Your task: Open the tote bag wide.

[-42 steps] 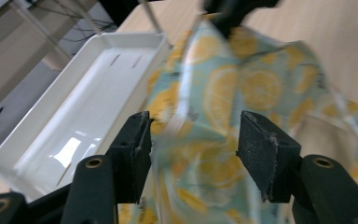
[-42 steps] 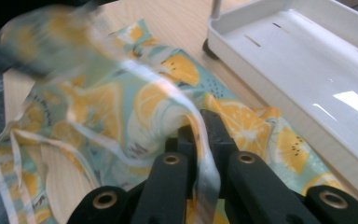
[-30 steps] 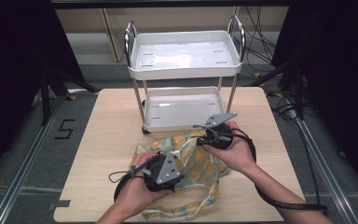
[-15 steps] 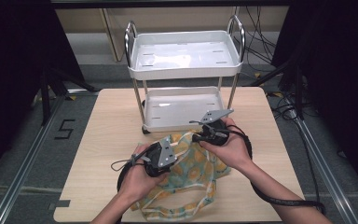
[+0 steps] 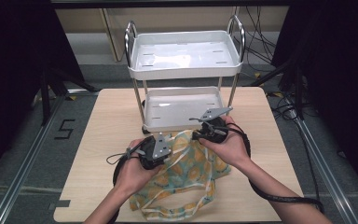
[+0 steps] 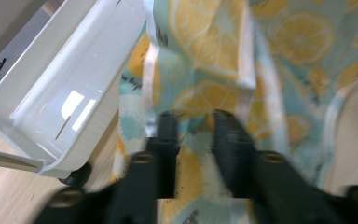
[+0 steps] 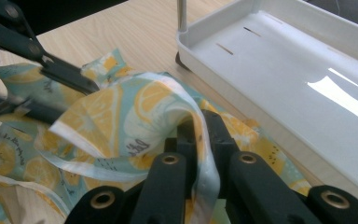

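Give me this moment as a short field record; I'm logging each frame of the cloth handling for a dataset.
setting: wooden table with a white two-tier cart at its far side
item in hand: lemon-print cloth bag, crumpled in front of the cart
right tool: shut on the bag's white-trimmed edge
left tool: jaws part-open over the bag, just opening; grip unclear, view blurred
cart shelves: nothing on them
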A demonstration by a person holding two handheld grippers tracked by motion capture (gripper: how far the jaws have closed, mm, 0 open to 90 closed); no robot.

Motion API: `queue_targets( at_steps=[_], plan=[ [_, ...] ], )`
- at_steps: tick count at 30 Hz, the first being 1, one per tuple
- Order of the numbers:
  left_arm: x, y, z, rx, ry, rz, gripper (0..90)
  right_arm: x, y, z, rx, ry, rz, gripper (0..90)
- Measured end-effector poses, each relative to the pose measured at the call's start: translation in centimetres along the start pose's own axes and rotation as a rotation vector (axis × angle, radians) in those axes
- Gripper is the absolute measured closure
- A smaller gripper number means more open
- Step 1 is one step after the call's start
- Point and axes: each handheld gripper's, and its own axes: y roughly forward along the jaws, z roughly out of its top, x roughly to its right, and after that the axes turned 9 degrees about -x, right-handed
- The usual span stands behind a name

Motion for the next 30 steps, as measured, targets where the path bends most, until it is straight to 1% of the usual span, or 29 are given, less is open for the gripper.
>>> queue_targets(
  at_steps=[1, 2, 3, 4, 5, 6, 8, 9, 10, 11, 12, 13, 14, 15, 16, 17, 18, 19, 20, 21, 22, 23, 24, 25, 26, 27, 28, 29, 30],
  plan=[
    [0.6, -0.7, 0.1, 0.026, 0.039, -0.003, 58.8, 0.0, 0.1, 0.0, 0.000, 0.001, -0.004, 87.3],
    [0.6, -0.7, 0.1, 0.026, 0.039, -0.003, 56.3, 0.0, 0.1, 0.0, 0.000, 0.001, -0.004, 87.3],
    [0.9, -1.1, 0.2, 0.031, 0.062, -0.004, 56.3, 0.0, 0.2, 0.0, 0.011, 0.001, -0.008, 87.3],
    [1.3, -1.5, 0.2, 0.039, 0.073, -0.003, 52.7, 0.1, 0.1, 0.0, -0.002, -0.001, -0.005, 87.3],
    [1.6, -1.9, 0.2, 0.028, 0.089, -0.007, 52.7, 0.1, 0.1, 0.0, -0.002, -0.001, -0.005, 87.3],
    [2.2, -2.4, 0.0, 0.030, 0.101, -0.010, 49.6, 0.1, 0.2, 0.0, -0.002, -0.013, -0.008, 87.3],
    [2.4, -2.5, -0.2, 0.024, 0.107, -0.003, 47.8, 0.1, 0.2, 0.0, -0.007, -0.008, -0.006, 87.3],
    [2.6, -2.4, -0.5, 0.007, 0.112, 0.006, 45.4, 0.1, 0.2, 0.0, -0.007, -0.010, -0.006, 87.3],
    [2.9, -2.0, -1.1, -0.021, 0.111, 0.009, 40.0, 0.1, 0.1, 0.0, -0.006, -0.009, -0.005, 87.3],
    [3.0, -1.6, -1.5, -0.033, 0.106, 0.018, 36.7, 0.1, 0.1, 0.1, -0.005, -0.012, -0.005, 87.2],
    [3.0, -1.6, -1.5, -0.033, 0.106, 0.018, 34.0, 0.1, 0.1, 0.1, -0.005, -0.012, -0.005, 87.2],
    [3.2, -1.0, -2.0, -0.053, 0.103, 0.022, 33.4, 0.0, 0.1, 0.1, -0.009, 0.006, -0.004, 87.2],
    [3.1, -0.7, -2.2, -0.054, 0.117, 0.035, 33.4, 0.0, 0.1, 0.1, -0.009, 0.006, -0.004, 87.2],
    [3.1, 0.0, -2.6, -0.088, 0.142, 0.057, 32.8, 0.1, 0.2, 0.1, -0.009, -0.006, -0.010, 87.2],
    [3.2, 0.4, -2.7, -0.115, 0.156, 0.064, 33.6, 0.2, 0.2, 0.1, -0.007, -0.014, -0.011, 87.3],
    [3.2, 0.4, -2.7, -0.115, 0.156, 0.064, 35.0, 0.2, 0.2, 0.1, -0.007, -0.014, -0.011, 87.3],
    [3.2, 0.8, -2.9, -0.139, 0.163, 0.063, 35.0, 0.1, 0.2, 0.1, -0.009, -0.014, -0.010, 87.2],
    [3.2, 1.2, -3.0, -0.148, 0.172, 0.070, 36.9, 0.0, 0.3, 0.1, 0.000, -0.004, -0.010, 87.2],
    [3.2, 1.5, -3.1, -0.158, 0.179, 0.073, 41.1, 0.0, 0.4, 0.1, 0.000, -0.005, -0.011, 87.3],
    [3.1, 1.6, -3.1, -0.168, 0.189, 0.065, 53.4, 0.0, 0.4, 0.0, -0.001, -0.004, -0.009, 87.2],
    [3.0, 1.7, -3.1, -0.164, 0.187, 0.059, 53.4, 0.0, 0.4, 0.0, -0.001, -0.004, -0.009, 87.2],
    [2.7, 1.7, -3.1, -0.152, 0.171, 0.048, 64.8, 0.3, 0.2, 0.0, -0.012, -0.013, -0.011, 87.1],
    [2.5, 1.6, -3.1, -0.147, 0.160, 0.037, 64.8, 0.3, 0.2, 0.0, -0.012, -0.013, -0.011, 87.1],
    [2.3, 1.6, -3.0, -0.135, 0.146, 0.026, 69.5, 0.2, 0.2, 0.0, -0.011, 0.000, -0.007, 87.0],
    [2.0, 1.4, -3.0, -0.128, 0.133, 0.016, 73.7, 0.2, 0.1, 0.0, -0.010, 0.001, -0.005, 87.0],
    [1.4, 0.9, -2.9, -0.112, 0.095, 0.003, 80.8, 0.5, 0.0, 0.0, -0.009, -0.013, -0.010, 86.9],
    [1.4, 0.9, -2.9, -0.112, 0.095, 0.003, 82.7, 0.5, 0.0, 0.0, -0.009, -0.013, -0.010, 86.9],
    [1.1, 0.7, -2.8, -0.113, 0.081, 0.002, 82.7, 0.4, 0.1, -0.1, 0.001, -0.002, -0.009, 86.9],
    [0.9, 0.5, -2.8, -0.098, 0.055, 0.002, 83.9, 0.5, -0.1, -0.1, -0.009, -0.004, -0.008, 86.8]
  ],
)
